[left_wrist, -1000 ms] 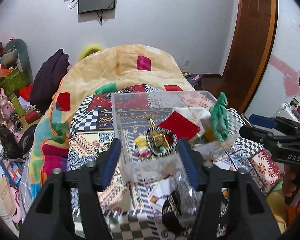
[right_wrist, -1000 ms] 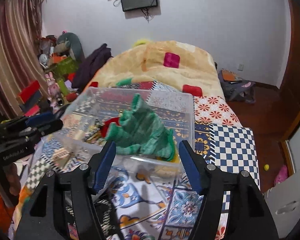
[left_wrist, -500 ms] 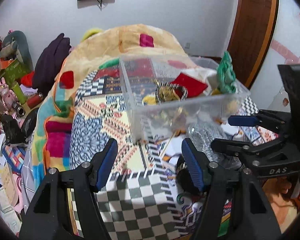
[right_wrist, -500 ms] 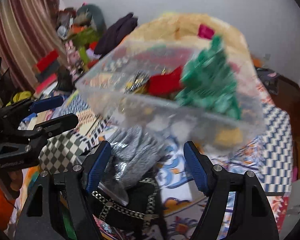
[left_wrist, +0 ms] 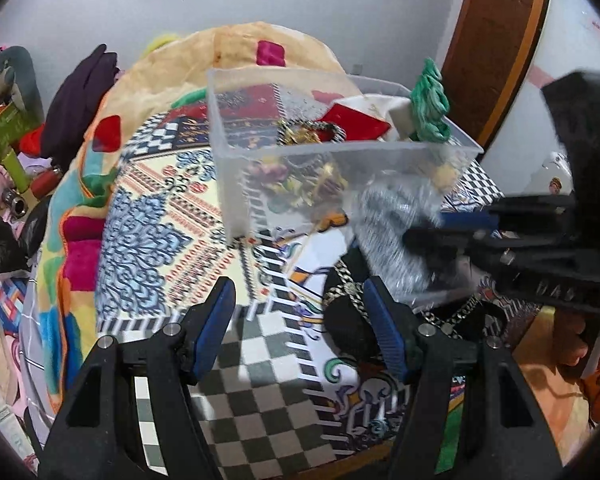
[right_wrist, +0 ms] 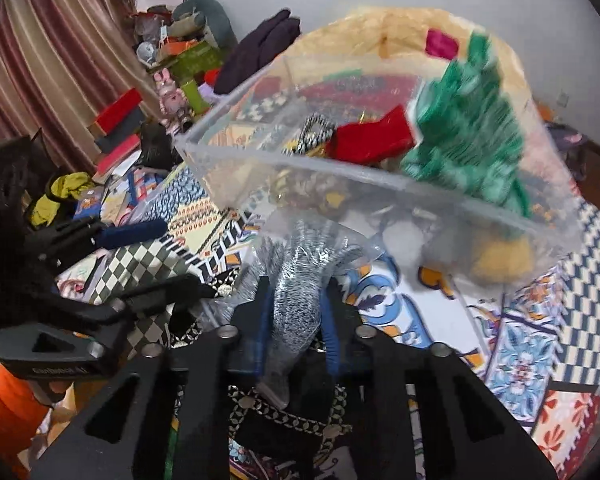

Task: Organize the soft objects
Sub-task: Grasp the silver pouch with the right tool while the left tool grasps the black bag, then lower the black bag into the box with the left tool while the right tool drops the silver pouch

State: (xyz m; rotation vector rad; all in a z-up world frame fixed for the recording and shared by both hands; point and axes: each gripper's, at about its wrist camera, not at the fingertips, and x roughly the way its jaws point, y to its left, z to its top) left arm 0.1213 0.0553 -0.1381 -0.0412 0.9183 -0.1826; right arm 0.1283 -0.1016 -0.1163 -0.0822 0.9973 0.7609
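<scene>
A clear plastic bin [left_wrist: 340,152] [right_wrist: 380,184] stands on the patterned bedspread and holds a green knitted piece [left_wrist: 430,104] [right_wrist: 472,140], a red cloth [left_wrist: 354,124] [right_wrist: 372,140] and other soft items. My right gripper [right_wrist: 296,300] is shut on a grey speckled fabric in a clear plastic bag [right_wrist: 300,292] [left_wrist: 396,236], just in front of the bin. A black item with a gold chain [left_wrist: 348,312] [right_wrist: 284,420] lies under it. My left gripper [left_wrist: 300,316] is open and empty, over the checkered spread left of the black item.
A beige blanket with coloured patches [left_wrist: 236,60] covers the bed behind the bin. Clutter, toys and boxes [right_wrist: 172,80] fill the floor to the left. A dark purple garment [left_wrist: 80,96] lies by the bed. A brown door [left_wrist: 496,40] is at the right.
My right gripper has moved down onto the bagged grey fabric and shut on it. My left gripper has drawn back from the bin, staying open.
</scene>
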